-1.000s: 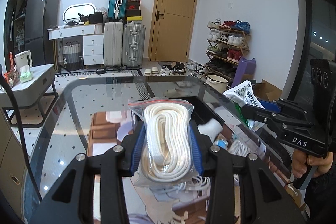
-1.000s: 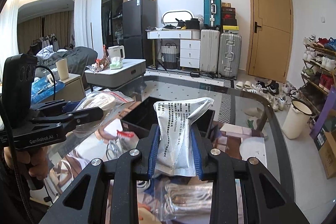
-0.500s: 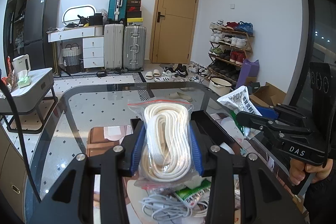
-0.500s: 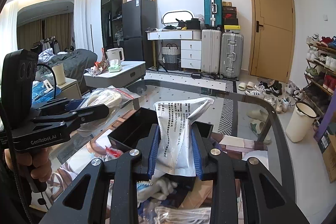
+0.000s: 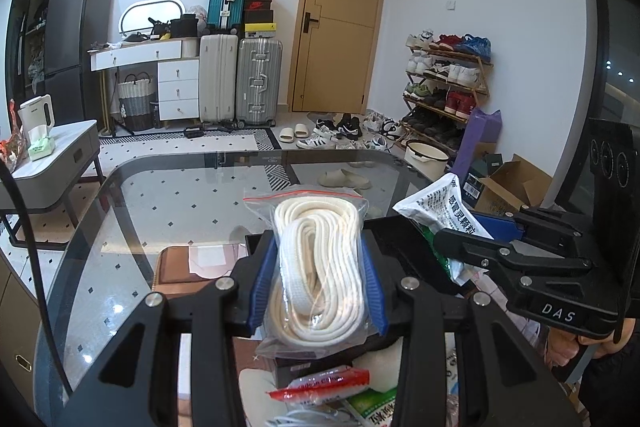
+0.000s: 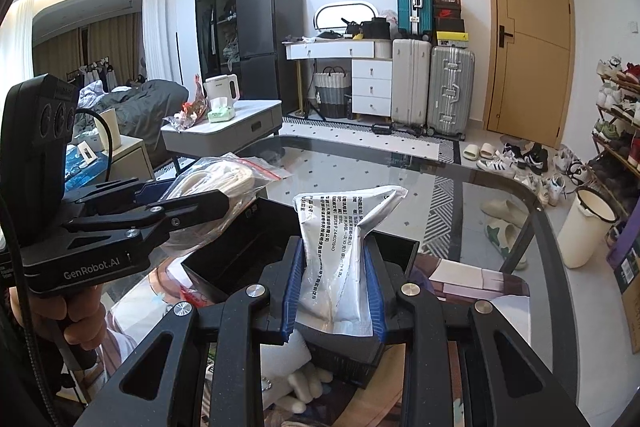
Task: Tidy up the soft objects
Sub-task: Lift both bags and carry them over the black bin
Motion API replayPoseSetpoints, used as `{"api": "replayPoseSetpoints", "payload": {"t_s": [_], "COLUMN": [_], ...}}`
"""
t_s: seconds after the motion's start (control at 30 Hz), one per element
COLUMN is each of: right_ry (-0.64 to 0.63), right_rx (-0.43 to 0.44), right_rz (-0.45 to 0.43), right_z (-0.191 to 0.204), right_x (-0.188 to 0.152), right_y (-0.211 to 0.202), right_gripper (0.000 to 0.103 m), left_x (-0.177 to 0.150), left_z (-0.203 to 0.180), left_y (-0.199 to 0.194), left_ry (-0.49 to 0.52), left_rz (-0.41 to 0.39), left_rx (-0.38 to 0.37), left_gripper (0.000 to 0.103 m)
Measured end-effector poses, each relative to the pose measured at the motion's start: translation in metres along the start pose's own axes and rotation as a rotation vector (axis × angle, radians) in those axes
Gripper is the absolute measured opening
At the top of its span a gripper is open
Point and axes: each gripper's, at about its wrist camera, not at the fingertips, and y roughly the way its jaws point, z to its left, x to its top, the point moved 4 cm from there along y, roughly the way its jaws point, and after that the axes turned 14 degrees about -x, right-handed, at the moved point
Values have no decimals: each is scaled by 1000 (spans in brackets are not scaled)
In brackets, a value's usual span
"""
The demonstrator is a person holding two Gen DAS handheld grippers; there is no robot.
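Observation:
My left gripper (image 5: 318, 279) is shut on a clear zip bag of white rope (image 5: 316, 259) and holds it above a black open box (image 5: 400, 243) on the glass table (image 5: 168, 203). My right gripper (image 6: 332, 291) is shut on a white printed pouch (image 6: 340, 251), held over the same black box (image 6: 240, 247). The right gripper and its pouch show at the right of the left wrist view (image 5: 452, 211). The left gripper and the rope bag show at the left of the right wrist view (image 6: 224, 183).
Loose packets, a red-and-white sachet (image 5: 320, 385) and white cords lie on the table near me. A white foam piece (image 6: 292, 359) lies beside the box. Suitcases (image 5: 240, 79), a shoe rack (image 5: 444, 83) and a side table (image 5: 48, 163) stand beyond the table.
Both grippers have drawn back and risen with their loads. The black box now sits further forward under them, and more of the clutter near me shows.

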Motion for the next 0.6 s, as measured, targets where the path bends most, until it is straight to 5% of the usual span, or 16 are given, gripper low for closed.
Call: {"api": "replayPoseSetpoints", "payload": {"t_s": [0.6], "right_ry": [-2], "right_rx": [9], "right_rz": [69], "right_z": [-1], "right_x": [-1], "right_y": [38], "right_gripper": [29], "left_x": [-10], "left_z": [4], "left_y": [29], "left_ry": [0], "left_rz": [44], "left_rx": [9], "left_gripper": [39]}}
